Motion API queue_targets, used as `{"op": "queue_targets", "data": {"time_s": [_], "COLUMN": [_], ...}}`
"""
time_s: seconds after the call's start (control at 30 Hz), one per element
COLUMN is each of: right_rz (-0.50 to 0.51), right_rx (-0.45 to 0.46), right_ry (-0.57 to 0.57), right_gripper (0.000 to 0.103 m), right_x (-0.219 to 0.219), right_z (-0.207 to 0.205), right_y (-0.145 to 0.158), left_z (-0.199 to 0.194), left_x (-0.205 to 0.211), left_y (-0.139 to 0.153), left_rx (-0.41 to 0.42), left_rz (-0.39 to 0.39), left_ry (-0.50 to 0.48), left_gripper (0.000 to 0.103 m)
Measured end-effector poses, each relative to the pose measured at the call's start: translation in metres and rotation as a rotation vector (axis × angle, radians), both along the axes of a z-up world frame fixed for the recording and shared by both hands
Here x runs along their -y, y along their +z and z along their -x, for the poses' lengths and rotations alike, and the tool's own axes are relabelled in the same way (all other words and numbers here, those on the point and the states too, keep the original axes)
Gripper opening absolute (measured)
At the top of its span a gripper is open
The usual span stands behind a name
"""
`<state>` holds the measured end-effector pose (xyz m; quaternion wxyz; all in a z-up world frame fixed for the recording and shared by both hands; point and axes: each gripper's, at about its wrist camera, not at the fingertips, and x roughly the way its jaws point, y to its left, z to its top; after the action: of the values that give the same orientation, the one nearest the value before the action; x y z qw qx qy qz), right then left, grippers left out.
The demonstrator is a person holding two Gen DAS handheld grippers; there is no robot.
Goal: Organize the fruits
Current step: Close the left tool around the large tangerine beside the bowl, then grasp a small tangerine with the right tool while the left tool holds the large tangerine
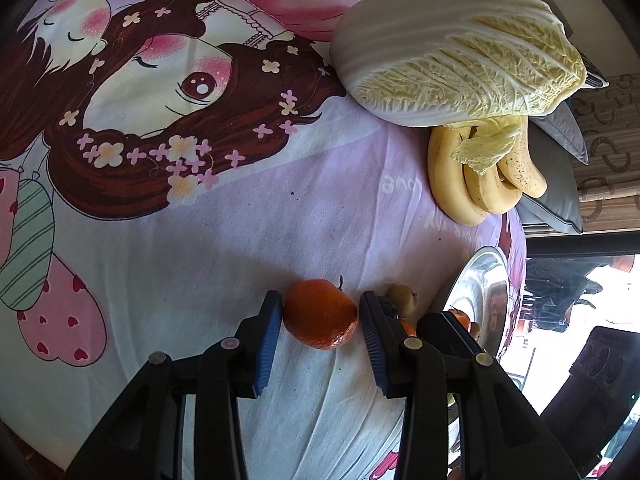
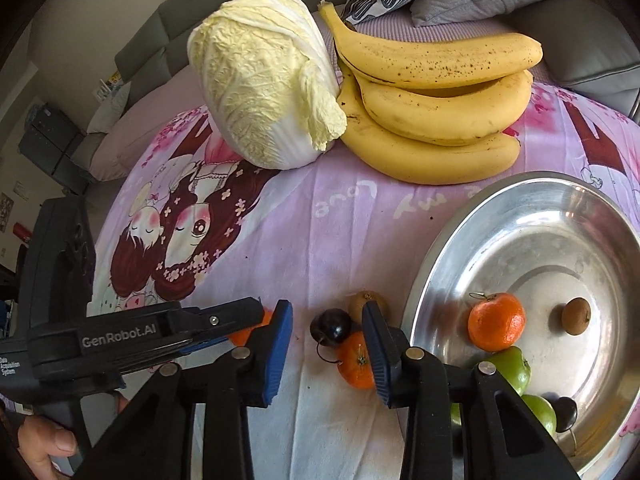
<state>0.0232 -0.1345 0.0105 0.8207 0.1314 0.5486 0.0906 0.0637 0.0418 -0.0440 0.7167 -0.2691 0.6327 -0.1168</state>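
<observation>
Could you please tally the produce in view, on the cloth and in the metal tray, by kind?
Bananas: 3
Tangerines: 3
Dark plums: 2
Brown fruits: 2
Green fruits: 2 clearly seen
Cabbage: 1
Total: 13
</observation>
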Motion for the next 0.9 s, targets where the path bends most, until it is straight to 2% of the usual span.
{"op": "queue_targets", "data": {"time_s": [0.07, 0.23, 0.37, 0.57, 0.77, 0.9], "right_rz": [0.028, 0.045, 0.111, 0.17, 0.187, 0.186], "right_rx": [-0.011, -0.049, -0.066, -0.096, -0.103, -0.1], "right_ry": [-0.014, -0.022, -0.021, -0.006, -0.013, -0.017], "right_gripper": [0.033, 0.033, 0.031, 0.03, 0.027, 0.026], "right_x": [0.003, 0.005, 0.001, -0.007, -0.006, -0.005], "right_z": [-0.005, -0.014, -0.018, -0.021, -0.025, -0.027], "right_y": [-0.004, -0.012, -0.012, -0.018, -0.02, -0.02], "left_z": [-0.001, -0.003, -0.003, -0.002, -0.001, 0.001], "left_x": [0.0, 0.004, 0.006, 0.014, 0.022, 0.027], "left_y": [0.001, -0.002, -0.002, -0.003, -0.009, -0.006], "left_rx": [0.002, -0.01, -0.019, -0.022, -0.037, -0.001], "left_rz": [0.005, 0.002, -0.002, -0.01, -0.044, -0.087], "left_ry": [-0.005, -0.024, -0.035, -0.048, -0.066, -0.088], "left_gripper": [0.041, 0.041, 0.041, 0.047, 0.049, 0.046]}}
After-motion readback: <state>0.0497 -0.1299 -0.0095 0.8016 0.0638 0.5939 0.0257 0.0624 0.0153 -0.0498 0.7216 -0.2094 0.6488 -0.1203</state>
